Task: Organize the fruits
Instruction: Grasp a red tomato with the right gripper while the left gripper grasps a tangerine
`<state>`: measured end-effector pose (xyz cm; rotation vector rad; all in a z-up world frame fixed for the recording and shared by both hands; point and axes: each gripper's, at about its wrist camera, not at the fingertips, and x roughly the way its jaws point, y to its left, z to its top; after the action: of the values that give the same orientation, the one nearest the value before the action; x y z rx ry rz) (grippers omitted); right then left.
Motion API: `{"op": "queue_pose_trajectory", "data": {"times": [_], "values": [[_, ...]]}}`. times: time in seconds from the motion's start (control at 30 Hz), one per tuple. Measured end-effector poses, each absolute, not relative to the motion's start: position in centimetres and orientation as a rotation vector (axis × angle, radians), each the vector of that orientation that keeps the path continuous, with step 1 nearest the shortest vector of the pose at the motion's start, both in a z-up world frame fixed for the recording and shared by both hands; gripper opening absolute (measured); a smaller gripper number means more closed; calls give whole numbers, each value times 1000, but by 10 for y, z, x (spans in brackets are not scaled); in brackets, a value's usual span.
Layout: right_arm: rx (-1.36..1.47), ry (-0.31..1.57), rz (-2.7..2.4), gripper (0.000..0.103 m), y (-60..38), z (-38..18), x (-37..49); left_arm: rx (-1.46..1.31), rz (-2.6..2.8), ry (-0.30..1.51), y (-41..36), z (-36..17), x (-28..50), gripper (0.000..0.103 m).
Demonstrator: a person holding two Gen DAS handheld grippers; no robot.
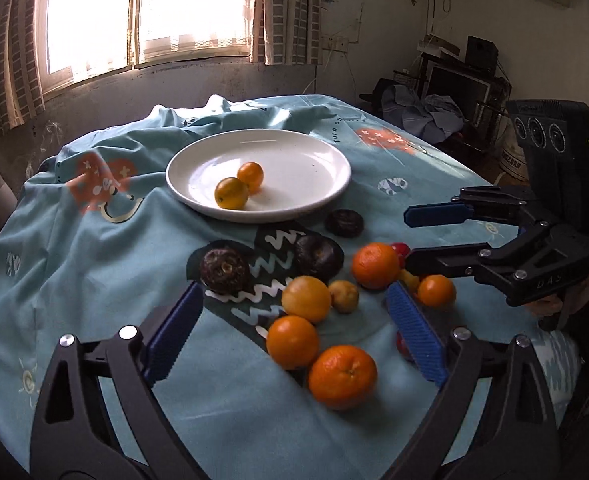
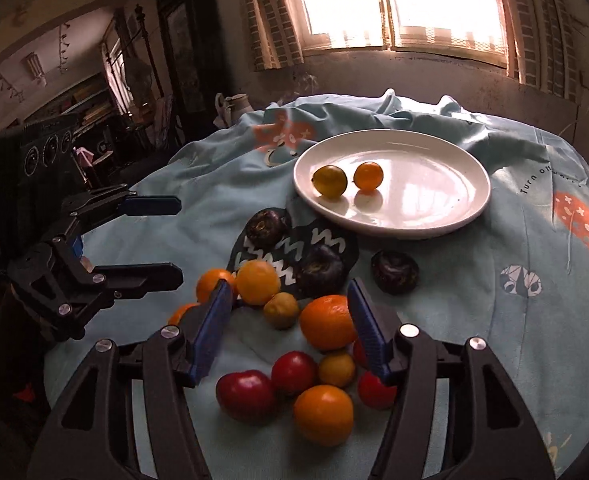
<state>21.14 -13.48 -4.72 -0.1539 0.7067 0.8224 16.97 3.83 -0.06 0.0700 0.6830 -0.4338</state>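
Observation:
A white plate (image 1: 302,152) (image 2: 434,152) on the blue tablecloth holds two small yellow-orange fruits (image 1: 231,192) (image 2: 329,181). Nearer me lies a heap of loose fruit: oranges (image 1: 342,376) (image 2: 327,322), small yellow fruits (image 1: 344,296) (image 2: 281,309), red fruits (image 2: 246,396) and three dark purple fruits (image 1: 224,271) (image 2: 394,271). My left gripper (image 1: 294,330) is open and empty above the near oranges; it also shows at the left of the right wrist view (image 2: 176,240). My right gripper (image 2: 288,320) is open and empty over the heap, seen from the side in the left wrist view (image 1: 408,236).
The tablecloth (image 1: 94,280) is rumpled behind the plate, under a bright window (image 1: 146,12). Cluttered furniture and clothes (image 1: 434,112) stand beyond the table's right side, shelves (image 2: 94,108) beyond its left.

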Motion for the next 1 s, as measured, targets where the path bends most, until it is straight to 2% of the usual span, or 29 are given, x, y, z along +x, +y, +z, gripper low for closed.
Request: {"op": "queue_pose_trajectory", "data": {"times": [0.17, 0.43, 0.73, 0.83, 0.9, 0.97, 1.0], "values": [[-318, 676, 802, 61, -123, -61, 164, 73, -481, 713, 29, -16, 145, 95], [-213, 775, 756, 61, -127, -76, 159, 65, -427, 806, 23, -32, 153, 95], [-134, 865, 755, 61, -130, -87, 164, 70, -414, 829, 23, -38, 153, 94], [-126, 883, 743, 60, -128, -90, 168, 55, -412, 838, 22, -40, 156, 84], [-113, 904, 724, 53, -128, -92, 173, 34, -413, 861, 21, -43, 159, 62], [-96, 908, 720, 50, -129, -93, 175, 22, -417, 884, 19, -47, 162, 52], [-95, 909, 721, 50, -128, -93, 175, 22, -414, 890, 19, -48, 163, 52]]}}
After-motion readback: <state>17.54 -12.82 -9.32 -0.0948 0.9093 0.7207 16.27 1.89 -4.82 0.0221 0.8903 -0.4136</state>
